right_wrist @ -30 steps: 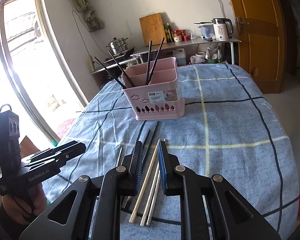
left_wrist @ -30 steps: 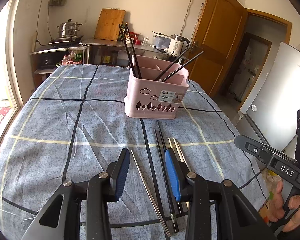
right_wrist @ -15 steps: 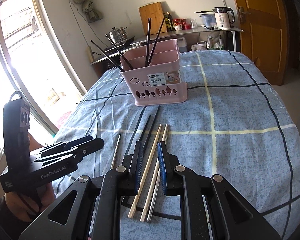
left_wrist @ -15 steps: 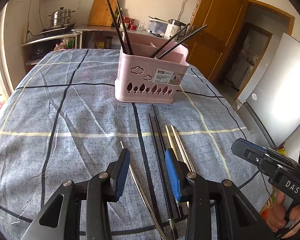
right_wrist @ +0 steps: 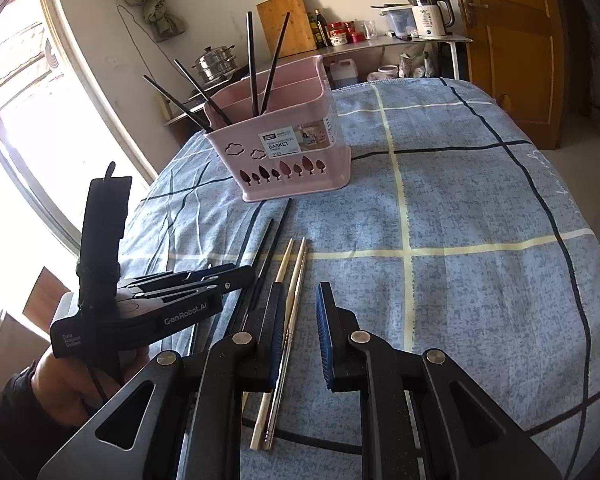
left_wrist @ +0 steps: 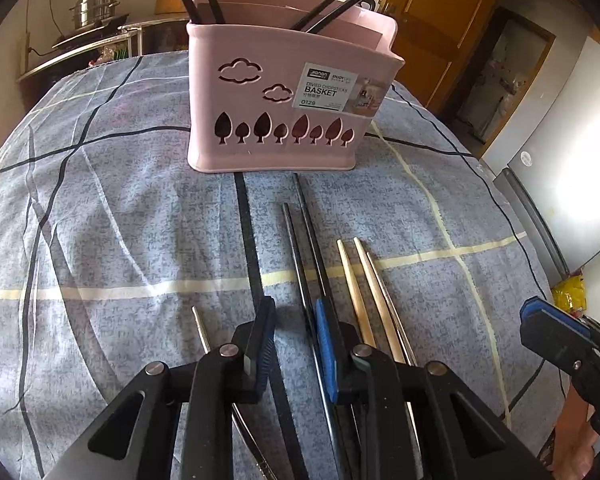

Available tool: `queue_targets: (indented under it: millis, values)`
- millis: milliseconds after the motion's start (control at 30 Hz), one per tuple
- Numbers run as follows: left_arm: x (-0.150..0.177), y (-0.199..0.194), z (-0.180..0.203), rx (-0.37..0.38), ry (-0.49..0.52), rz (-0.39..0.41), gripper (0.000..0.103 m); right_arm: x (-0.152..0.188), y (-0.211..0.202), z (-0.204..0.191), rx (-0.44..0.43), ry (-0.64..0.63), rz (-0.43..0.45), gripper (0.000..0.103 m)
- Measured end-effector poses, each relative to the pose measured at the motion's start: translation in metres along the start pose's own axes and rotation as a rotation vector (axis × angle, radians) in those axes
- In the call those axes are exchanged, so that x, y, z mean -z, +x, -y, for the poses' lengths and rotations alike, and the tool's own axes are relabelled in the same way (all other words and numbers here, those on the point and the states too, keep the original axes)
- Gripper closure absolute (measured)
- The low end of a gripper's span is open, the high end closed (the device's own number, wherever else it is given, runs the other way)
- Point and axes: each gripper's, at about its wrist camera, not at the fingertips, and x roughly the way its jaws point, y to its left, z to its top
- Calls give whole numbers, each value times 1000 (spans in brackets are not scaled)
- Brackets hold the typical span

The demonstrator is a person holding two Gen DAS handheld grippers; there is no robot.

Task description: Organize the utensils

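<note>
Chopsticks lie loose in a rough row on the blue checked tablecloth (left_wrist: 100, 220), just in front of the pink plastic divided basket (left_wrist: 284, 92), which already holds several black sticks upright. Two long black chopsticks (left_wrist: 308, 240) lie nearest the basket; beside them are two pale wooden chopsticks (right_wrist: 284, 276) and a thin metal one (right_wrist: 284, 344), with another metal chopstick (left_wrist: 199, 328) further left.

The left gripper (left_wrist: 292, 344) hangs low over the black pair. Its jaws have just been closing and stand narrowly apart, with one black stick running along the inner face of the right pad; whether that pad touches it I cannot tell. The right gripper (right_wrist: 298, 332) is spread a little over the wooden and metal sticks, pressing on nothing.

Such sticks should be light and stiff, the black and metal ones probably slick, and each lies flat on soft cloth, so a pinch is likely to roll it or catch fabric. The safest hold seems to be across the shaft near the middle, pads square to it, so it lifts without tipping before being stood in a compartment.
</note>
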Motion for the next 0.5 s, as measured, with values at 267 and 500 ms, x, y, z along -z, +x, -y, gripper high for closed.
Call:
queue_targets:
  millis: [267, 500]
  values:
    - [-8, 8, 9, -63, 59, 8, 94, -6, 12, 4, -4, 7, -14, 87]
    - [-21, 7, -20, -50, -8, 9, 97, -17, 28, -7, -18, -19, -38, 87]
